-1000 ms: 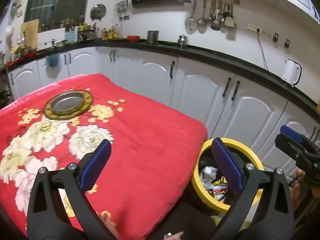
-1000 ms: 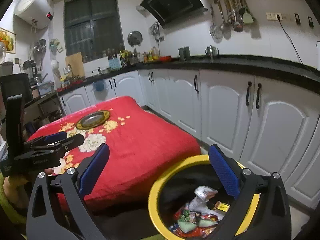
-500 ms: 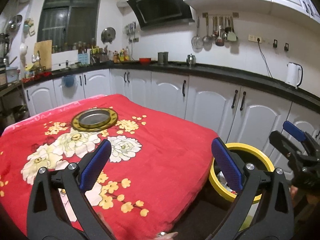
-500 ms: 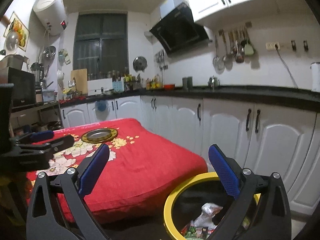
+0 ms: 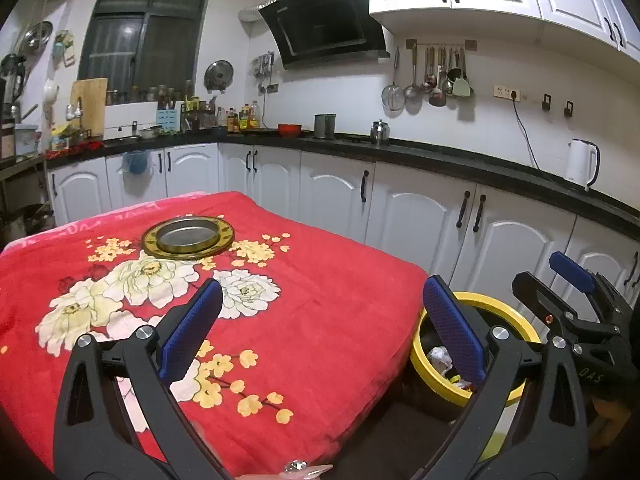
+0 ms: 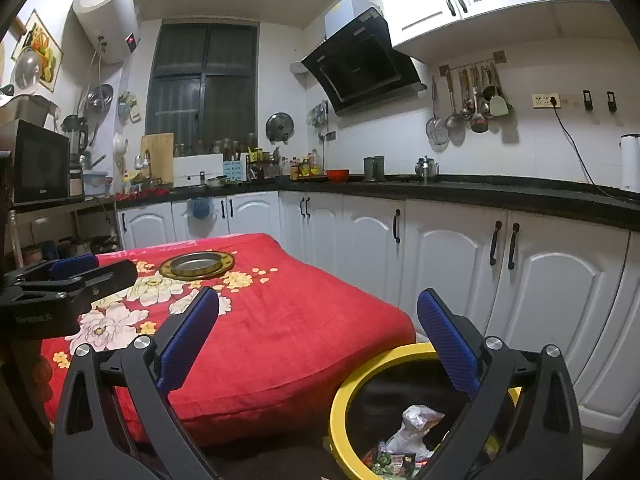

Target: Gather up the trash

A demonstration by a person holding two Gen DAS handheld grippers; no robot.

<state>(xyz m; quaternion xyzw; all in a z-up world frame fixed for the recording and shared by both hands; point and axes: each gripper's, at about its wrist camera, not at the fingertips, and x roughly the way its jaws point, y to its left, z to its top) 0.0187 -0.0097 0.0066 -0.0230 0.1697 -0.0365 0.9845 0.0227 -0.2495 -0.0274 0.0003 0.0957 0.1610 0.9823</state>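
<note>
A yellow-rimmed trash bin [image 5: 506, 307] [image 6: 360, 372] stands on the floor at the table's right corner, with crumpled wrappers [image 6: 416, 424] [image 5: 440, 358] inside. My left gripper [image 5: 320, 328] is open and empty above the near edge of the red flowered tablecloth [image 5: 312, 300]. My right gripper [image 6: 318, 336] is open and empty, above and just behind the bin. The right gripper shows at the right edge of the left wrist view [image 5: 572, 300]. The left gripper shows at the left of the right wrist view [image 6: 72, 276].
A round metal plate with a gold rim [image 5: 188, 236] [image 6: 197, 265] lies on the far part of the tablecloth. White cabinets [image 5: 420, 216] under a black counter [image 5: 440, 158] run behind the table and bin. A white kettle [image 5: 582, 164] stands on the counter.
Both grippers have risen and tilted up, so the table and bin sit lower and farther in each view. Both stay open and empty.
</note>
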